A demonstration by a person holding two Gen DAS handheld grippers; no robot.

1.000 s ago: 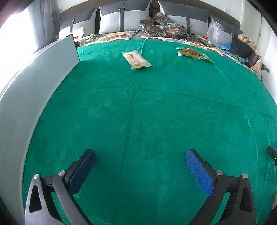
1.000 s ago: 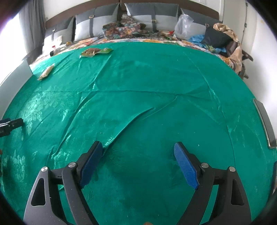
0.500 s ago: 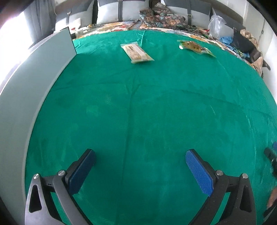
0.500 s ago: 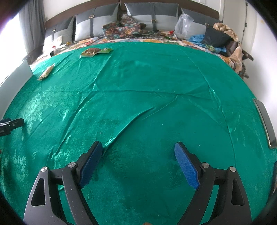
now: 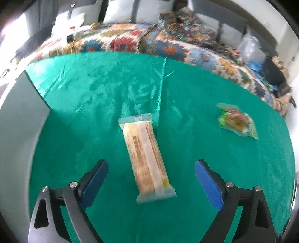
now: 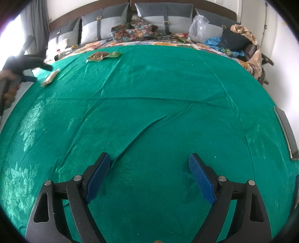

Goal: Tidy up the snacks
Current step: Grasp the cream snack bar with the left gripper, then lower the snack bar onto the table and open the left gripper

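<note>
The left tool [image 5: 151,168] is low over the green velvet cloth [image 5: 205,89], and its two fingers with blue pads [image 5: 95,177] are spread wide. Between them lies the near end of a long pale snack bar in a clear wrapper [image 5: 145,155]. The pads stand on both sides of the bar and do not touch it. The bar lies flat on the cloth, its length running from near to far and a little tilted, with the far end more to the left. In the right wrist view this tool shows as a dark blurred shape at the far left, just beside the bar.

The right tool [image 6: 147,172] is over a bare part of the same cloth, in the near middle of the bed, well apart from the snacks. Its fingers are also spread wide, and nothing is between them.

I count two snacks. The second is a flat green and brown snack packet [image 5: 237,121]; it lies on the cloth to the right of the bar and further away, apart from it. I count two tools. A grey flat panel [image 5: 16,119] stands along the left edge of the cloth. Behind the cloth, a flowered bedspread [image 5: 168,46] covers the far part of the bed, and grey and white pillows [image 6: 164,16] lean at the headboard.
</note>
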